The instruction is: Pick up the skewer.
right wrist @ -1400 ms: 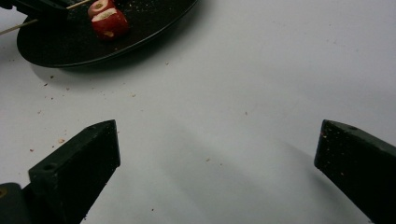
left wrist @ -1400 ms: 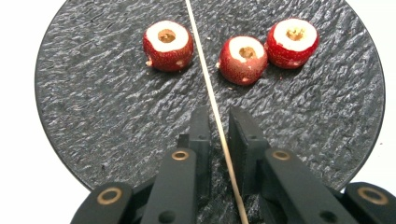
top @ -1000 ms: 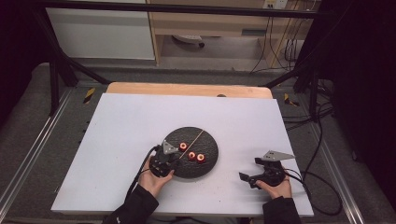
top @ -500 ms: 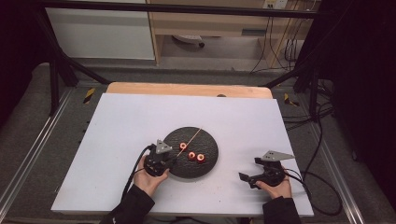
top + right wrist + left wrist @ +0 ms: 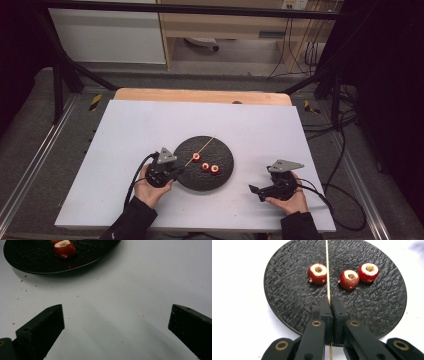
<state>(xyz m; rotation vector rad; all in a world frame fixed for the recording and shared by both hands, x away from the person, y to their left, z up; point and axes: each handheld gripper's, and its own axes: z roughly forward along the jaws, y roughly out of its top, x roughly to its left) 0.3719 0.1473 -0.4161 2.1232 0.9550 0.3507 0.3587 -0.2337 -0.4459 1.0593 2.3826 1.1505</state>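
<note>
On the white tabletop (image 5: pixel 125 145), the left gripper (image 5: pixel 330 305) clamps a skewer (image 5: pixel 327 270) over the black plate (image 5: pixel 222 172); right of the plate, the right gripper (image 5: pixel 116 322) gapes above bare surface.

left gripper (image 5: pixel 172 170) jaws pinched together, right gripper (image 5: pixel 116 322) jaws wide apart

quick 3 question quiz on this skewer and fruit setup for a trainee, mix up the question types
1. True or false: the left gripper has its fingers shut on the wooden skewer.
2. How many red fruit pieces lie on the black plate?
3. Multiple choice: the right gripper is A) shut on a fruit piece, B) open over the white table, C) shut on the plate rim.

Key
1. True; the skewer runs out between the closed fingers and over the plate.
2. Three, each cored, none on the skewer yet.
3. B; its fingers stand wide apart with nothing between them.
</note>
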